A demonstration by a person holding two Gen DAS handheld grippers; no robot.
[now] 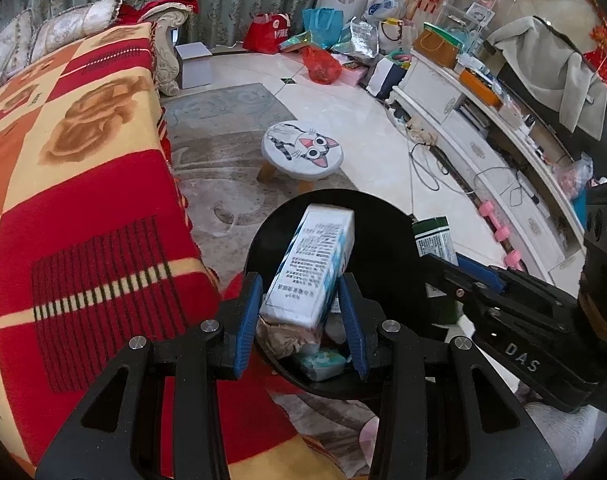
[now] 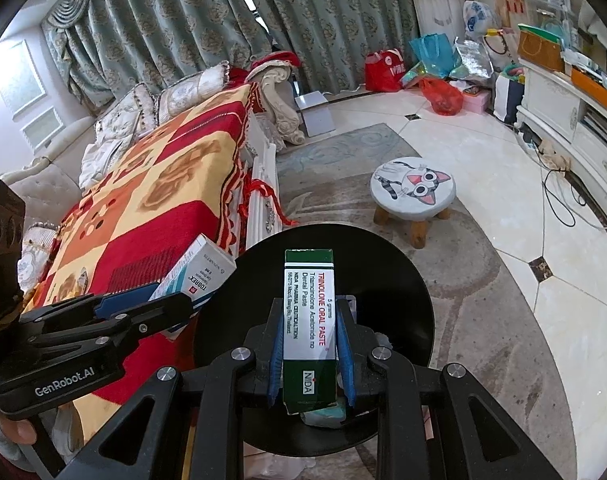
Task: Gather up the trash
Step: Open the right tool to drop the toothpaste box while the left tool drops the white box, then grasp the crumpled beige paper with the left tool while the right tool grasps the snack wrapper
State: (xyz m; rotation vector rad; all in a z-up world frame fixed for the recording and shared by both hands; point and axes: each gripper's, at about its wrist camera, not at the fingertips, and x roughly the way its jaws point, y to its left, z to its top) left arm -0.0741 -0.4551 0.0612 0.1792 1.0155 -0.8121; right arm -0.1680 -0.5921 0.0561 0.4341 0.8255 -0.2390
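My left gripper (image 1: 301, 300) is shut on a white and blue medicine box (image 1: 311, 264), held tilted over a round black bin (image 1: 387, 216). Crumpled paper and a tissue pack (image 1: 323, 362) lie inside the bin under it. My right gripper (image 2: 309, 340) is shut on a narrow green and white oral paste box (image 2: 309, 320), upright over the same black bin (image 2: 391, 276). In the right wrist view the left gripper (image 2: 143, 300) comes in from the left with its white box (image 2: 199, 276). In the left wrist view the right gripper (image 1: 463, 276) reaches in from the right with the green box (image 1: 433, 240).
A sofa under a red and yellow blanket (image 1: 75, 184) runs along the left. A small cat-face stool (image 1: 303, 150) stands on the rug beyond the bin. Bags (image 1: 319, 64) crowd the far floor. A white cabinet (image 1: 503, 168) with cables and pink dumbbells (image 1: 499, 228) lines the right.
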